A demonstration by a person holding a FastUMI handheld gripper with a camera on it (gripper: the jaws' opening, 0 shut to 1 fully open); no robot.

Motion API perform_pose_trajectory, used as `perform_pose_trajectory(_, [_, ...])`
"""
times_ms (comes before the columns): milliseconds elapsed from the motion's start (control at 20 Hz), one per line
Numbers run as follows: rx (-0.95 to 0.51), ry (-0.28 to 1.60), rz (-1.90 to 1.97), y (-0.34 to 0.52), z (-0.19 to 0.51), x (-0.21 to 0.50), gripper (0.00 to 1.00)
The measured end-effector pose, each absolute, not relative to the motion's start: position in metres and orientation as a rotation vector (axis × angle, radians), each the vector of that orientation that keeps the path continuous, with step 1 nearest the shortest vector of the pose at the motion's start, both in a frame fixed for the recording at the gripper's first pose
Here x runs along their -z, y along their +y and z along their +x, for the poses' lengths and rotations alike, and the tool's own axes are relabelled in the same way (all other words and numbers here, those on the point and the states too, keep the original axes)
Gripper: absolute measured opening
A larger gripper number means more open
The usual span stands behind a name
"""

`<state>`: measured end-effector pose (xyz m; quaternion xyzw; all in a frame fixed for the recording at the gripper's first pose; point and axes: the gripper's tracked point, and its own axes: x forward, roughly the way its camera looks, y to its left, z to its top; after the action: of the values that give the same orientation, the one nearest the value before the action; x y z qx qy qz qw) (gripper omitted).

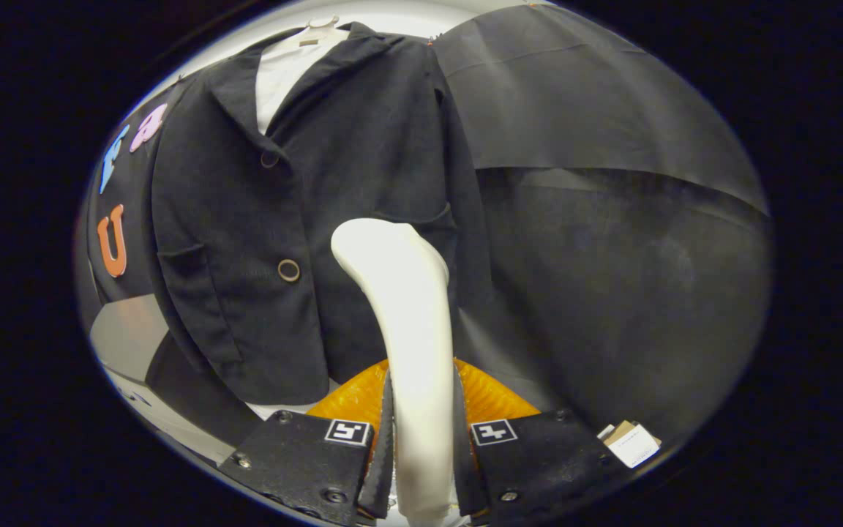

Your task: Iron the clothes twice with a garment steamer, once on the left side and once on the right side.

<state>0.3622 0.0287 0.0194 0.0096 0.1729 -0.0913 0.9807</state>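
Fingers (391, 432) clamp steamer (399, 293) (facing jacket (319, 183)).

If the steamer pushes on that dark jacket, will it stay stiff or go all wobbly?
Probably wobbly. The dark jacket hangs loose from a hanger, so it would likely swing and dent. The steamer, clamped in the gripper, looks hard and smooth, so it should slide easily.

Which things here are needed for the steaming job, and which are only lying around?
For the job:
- garment steamer, gripped between both fingers of the gripper
- dark jacket hanging just beyond it

Lying about:
- small paper tags beside the fingers
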Motion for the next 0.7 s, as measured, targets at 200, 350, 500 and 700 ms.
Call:
perform_pose_trajectory(200, [0.181, 0.397, 0.008, 0.028, 0.363, 0.005, 0.37])
perform_pose_trajectory(350, [0.174, 0.439, -0.005, 0.029, 0.361, 0.025, 0.37])
perform_pose_trajectory(500, [0.167, 0.469, -0.014, 0.029, 0.357, 0.04, 0.37])
perform_pose_trajectory(700, [0.156, 0.5, -0.024, 0.03, 0.352, 0.056, 0.37])
